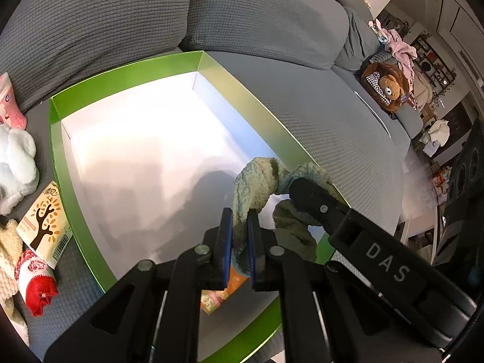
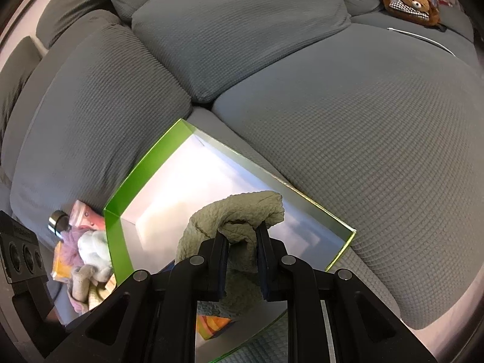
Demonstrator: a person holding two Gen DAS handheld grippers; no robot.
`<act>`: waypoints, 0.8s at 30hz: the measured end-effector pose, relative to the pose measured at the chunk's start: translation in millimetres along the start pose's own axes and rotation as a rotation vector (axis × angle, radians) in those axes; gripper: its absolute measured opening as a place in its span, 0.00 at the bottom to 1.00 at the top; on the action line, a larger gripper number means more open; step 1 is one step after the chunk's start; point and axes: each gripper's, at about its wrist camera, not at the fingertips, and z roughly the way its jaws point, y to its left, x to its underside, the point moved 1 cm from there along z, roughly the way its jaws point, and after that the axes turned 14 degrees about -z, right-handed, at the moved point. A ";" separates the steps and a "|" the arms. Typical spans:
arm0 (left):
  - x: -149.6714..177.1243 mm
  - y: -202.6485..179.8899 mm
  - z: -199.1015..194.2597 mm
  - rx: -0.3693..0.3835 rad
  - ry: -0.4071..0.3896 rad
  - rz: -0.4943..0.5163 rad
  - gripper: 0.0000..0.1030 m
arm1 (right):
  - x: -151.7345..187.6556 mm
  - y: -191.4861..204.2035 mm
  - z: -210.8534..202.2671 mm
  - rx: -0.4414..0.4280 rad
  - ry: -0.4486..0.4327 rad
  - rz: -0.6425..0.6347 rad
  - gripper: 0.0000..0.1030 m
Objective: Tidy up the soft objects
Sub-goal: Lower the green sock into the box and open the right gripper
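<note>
Left gripper (image 1: pixel 240 239) clenched on one end of pale green knitted cloth (image 1: pixel 257 181); right gripper (image 2: pixel 242 249) clenched on other end of same cloth (image 2: pixel 236 214), bunched between its fingers; cloth hangs between both grippers over green-walled box (image 1: pixel 127 69) with white floor, at near right corner; box sits on grey sofa (image 1: pixel 317 115); orange packet (image 1: pixel 224 293) lies on box floor under cloth; left of box, on seat: white plush toy (image 1: pixel 15 163), red-white sock (image 1: pixel 34 284), tree-print card (image 1: pixel 44 224); teddy bear (image 1: pixel 390 89) well apart, far right.
</note>
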 end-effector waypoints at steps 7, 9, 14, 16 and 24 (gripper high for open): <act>0.4 2.7 -2.0 0.011 0.006 -0.022 0.07 | 1.3 -5.5 -2.2 0.013 -0.002 0.021 0.19; 1.0 4.7 -2.6 0.008 0.004 -0.031 0.09 | 1.7 -6.3 -3.4 0.005 -0.004 0.026 0.19; 2.9 8.0 -12.2 0.007 -0.028 -0.041 0.37 | 1.8 -7.5 -9.9 0.016 -0.023 0.035 0.45; 2.7 12.7 -20.1 0.029 -0.042 -0.055 0.46 | 1.8 -6.9 -15.0 0.014 -0.046 0.034 0.65; 13.4 38.0 -79.3 0.115 -0.186 -0.108 0.83 | -1.5 10.2 -45.5 -0.023 -0.159 -0.017 0.85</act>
